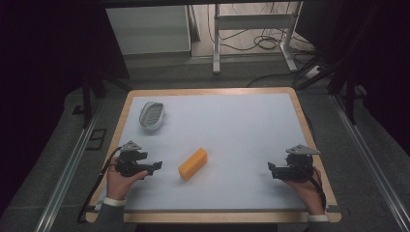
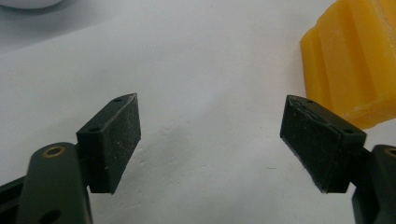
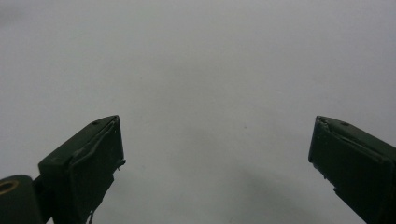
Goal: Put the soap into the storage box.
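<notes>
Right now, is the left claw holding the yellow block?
No, the left claw is open and empty, with the yellow block lying beside it.

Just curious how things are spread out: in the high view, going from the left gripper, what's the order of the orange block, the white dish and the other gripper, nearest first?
From the left gripper:
1. Orange block, just beside it, mid-table.
2. White dish, far-left corner.
3. Right gripper, across at the right edge.

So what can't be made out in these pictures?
- yellow block: left gripper view, cut off by the top and right edges.
- white dish: high view, too small to tell its contents.
- right gripper: high view, jaw gap too small to judge.
</notes>
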A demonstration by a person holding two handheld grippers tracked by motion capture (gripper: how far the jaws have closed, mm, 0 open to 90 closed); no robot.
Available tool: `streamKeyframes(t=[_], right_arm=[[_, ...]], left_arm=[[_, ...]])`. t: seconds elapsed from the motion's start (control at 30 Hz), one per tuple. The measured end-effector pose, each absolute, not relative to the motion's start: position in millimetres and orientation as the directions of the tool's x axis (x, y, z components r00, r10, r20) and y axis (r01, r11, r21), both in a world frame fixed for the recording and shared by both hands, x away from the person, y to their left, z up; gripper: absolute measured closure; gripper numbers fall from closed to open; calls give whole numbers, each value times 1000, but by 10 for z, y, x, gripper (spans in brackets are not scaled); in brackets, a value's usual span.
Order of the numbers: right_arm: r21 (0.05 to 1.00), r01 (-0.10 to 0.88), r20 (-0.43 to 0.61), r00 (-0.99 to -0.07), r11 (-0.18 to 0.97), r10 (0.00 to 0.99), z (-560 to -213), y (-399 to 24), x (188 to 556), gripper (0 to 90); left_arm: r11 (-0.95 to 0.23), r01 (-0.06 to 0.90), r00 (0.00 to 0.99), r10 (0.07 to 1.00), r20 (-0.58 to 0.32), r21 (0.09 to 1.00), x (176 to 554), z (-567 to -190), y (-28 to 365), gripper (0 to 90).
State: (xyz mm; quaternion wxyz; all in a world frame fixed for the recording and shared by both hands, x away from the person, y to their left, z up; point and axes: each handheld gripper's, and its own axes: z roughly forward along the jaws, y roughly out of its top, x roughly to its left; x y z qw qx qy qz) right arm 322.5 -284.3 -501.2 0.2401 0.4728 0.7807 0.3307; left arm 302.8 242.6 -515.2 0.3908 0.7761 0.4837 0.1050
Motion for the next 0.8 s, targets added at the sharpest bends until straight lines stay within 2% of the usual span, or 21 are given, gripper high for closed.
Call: streamKeyframes(t=[0.27, 0.8], right_arm=[[763, 553, -54, -462, 335, 885, -5005, -2893, 3171, 61], [788, 543, -35, -431, 289, 902, -4956, -3017, 3109, 64]], left_arm=[[-229, 669, 509, 835, -211, 707, 3013, -5136, 2430, 210], [-237, 668, 501, 844, -191, 705, 2963, -5056, 2479, 210]])
